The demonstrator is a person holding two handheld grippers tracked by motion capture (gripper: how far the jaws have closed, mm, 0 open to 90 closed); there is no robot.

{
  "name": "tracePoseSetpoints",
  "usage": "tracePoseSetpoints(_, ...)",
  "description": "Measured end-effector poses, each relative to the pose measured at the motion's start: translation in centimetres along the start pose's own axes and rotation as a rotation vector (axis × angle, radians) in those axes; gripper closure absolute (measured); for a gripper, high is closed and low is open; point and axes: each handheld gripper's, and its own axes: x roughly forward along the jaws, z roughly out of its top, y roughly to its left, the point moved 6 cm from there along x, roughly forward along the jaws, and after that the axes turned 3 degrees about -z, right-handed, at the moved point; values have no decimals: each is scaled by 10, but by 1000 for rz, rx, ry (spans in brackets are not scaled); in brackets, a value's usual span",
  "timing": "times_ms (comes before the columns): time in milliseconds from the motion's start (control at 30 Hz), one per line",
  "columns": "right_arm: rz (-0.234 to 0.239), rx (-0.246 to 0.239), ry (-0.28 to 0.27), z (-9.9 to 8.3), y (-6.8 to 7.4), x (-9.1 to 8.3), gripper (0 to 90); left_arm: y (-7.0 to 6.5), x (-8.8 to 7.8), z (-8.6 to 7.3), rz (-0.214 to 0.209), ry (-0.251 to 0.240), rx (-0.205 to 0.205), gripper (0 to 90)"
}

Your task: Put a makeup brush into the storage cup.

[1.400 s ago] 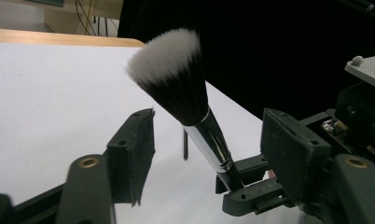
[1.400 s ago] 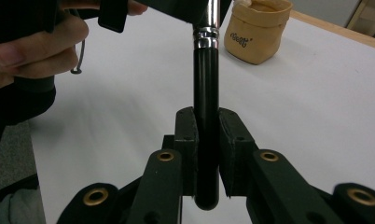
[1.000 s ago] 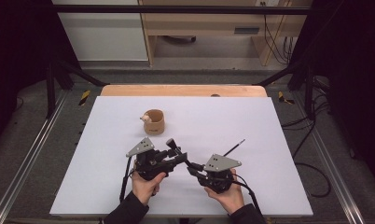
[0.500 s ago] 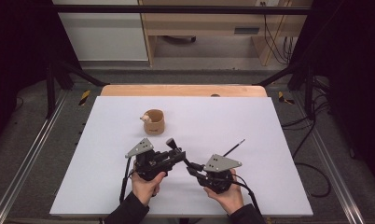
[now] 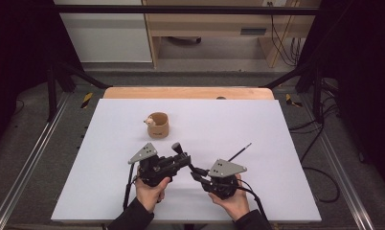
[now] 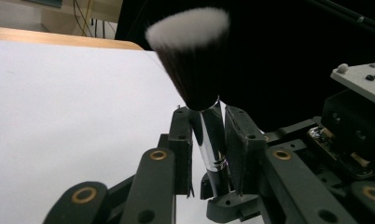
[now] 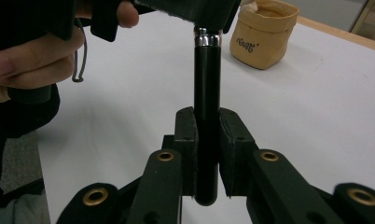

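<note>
A makeup brush (image 6: 195, 56) with a dark, white-tipped head and a black handle (image 7: 207, 93) is held between both grippers above the near part of the white table (image 5: 238, 120). My left gripper (image 6: 209, 135) has just been closing its jaws, and its pads now press on the brush's silver ferrule. My right gripper (image 7: 207, 135) is shut on the black handle lower down. In the high view the left gripper (image 5: 185, 160) and the right gripper (image 5: 196, 173) meet tip to tip, and the brush head (image 5: 177, 147) points away from the person.
A small tan fabric pouch (image 5: 158, 127) with a cream-coloured thing in it stands beyond the left gripper. A thin black stick (image 5: 240, 152) lies right of the grippers. The table's wooden far edge (image 5: 188, 93) runs behind.
</note>
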Motion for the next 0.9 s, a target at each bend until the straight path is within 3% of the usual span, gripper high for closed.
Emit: tracePoseSetpoints(900,8,-4,-9,0,3,2,789,-10,-1,1,-12,-9,41,769)
